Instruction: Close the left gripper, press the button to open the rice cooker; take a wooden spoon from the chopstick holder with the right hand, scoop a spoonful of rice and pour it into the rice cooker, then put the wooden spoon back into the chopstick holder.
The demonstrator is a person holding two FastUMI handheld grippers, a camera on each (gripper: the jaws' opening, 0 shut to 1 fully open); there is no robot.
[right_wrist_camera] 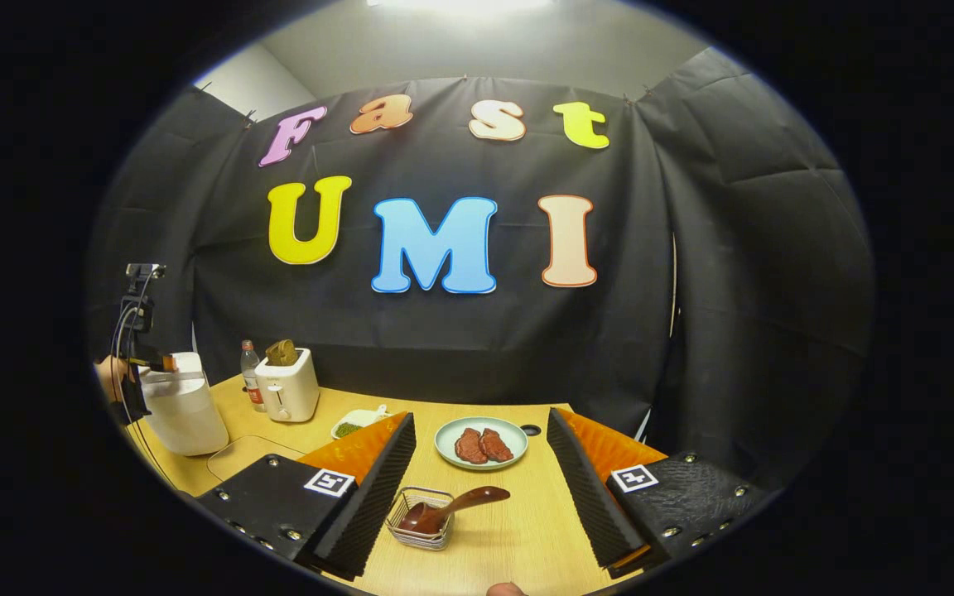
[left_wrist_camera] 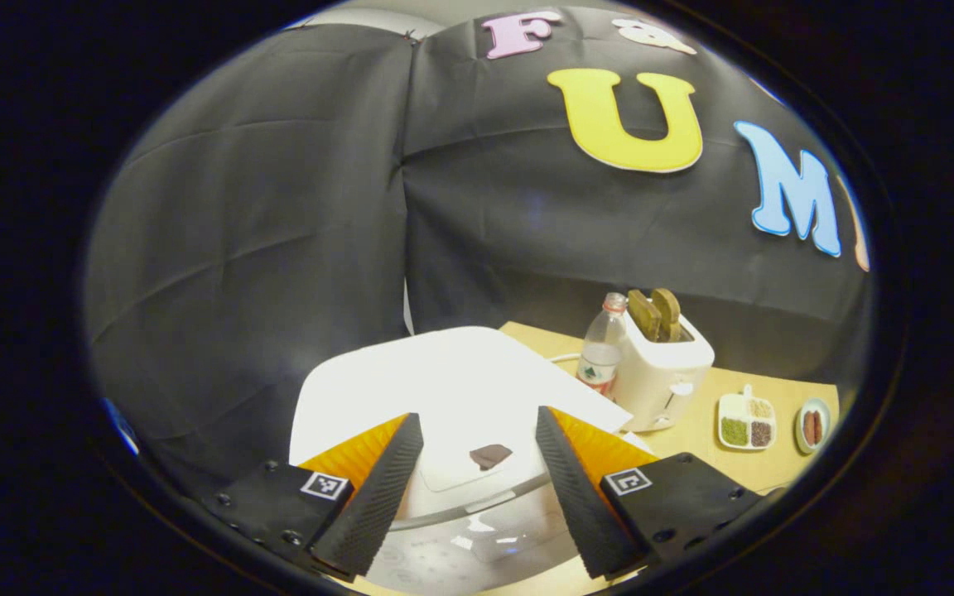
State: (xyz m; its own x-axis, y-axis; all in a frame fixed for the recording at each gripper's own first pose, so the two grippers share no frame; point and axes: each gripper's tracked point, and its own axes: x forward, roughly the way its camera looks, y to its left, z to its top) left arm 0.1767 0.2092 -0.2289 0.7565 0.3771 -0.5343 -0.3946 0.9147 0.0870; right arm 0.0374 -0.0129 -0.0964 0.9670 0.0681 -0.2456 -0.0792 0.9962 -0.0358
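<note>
Fingers of the left gripper [left_wrist_camera: 479, 488] stand apart, open, and hold nothing; they hover just above the white rice cooker [left_wrist_camera: 452, 389], whose lid is closed, with a small dark button [left_wrist_camera: 490, 455] seen between them. Fingers of the right gripper [right_wrist_camera: 481, 488] are open as well and empty, above the wooden table [right_wrist_camera: 527, 530]. Between them a wooden spoon [right_wrist_camera: 448, 509] lies tilted in a wire chopstick holder [right_wrist_camera: 419, 521]. Behind it is a plate with meat [right_wrist_camera: 481, 443]. At the far left, the rice cooker stands near a toaster [right_wrist_camera: 286, 389] and a bottle [right_wrist_camera: 252, 372].
</note>
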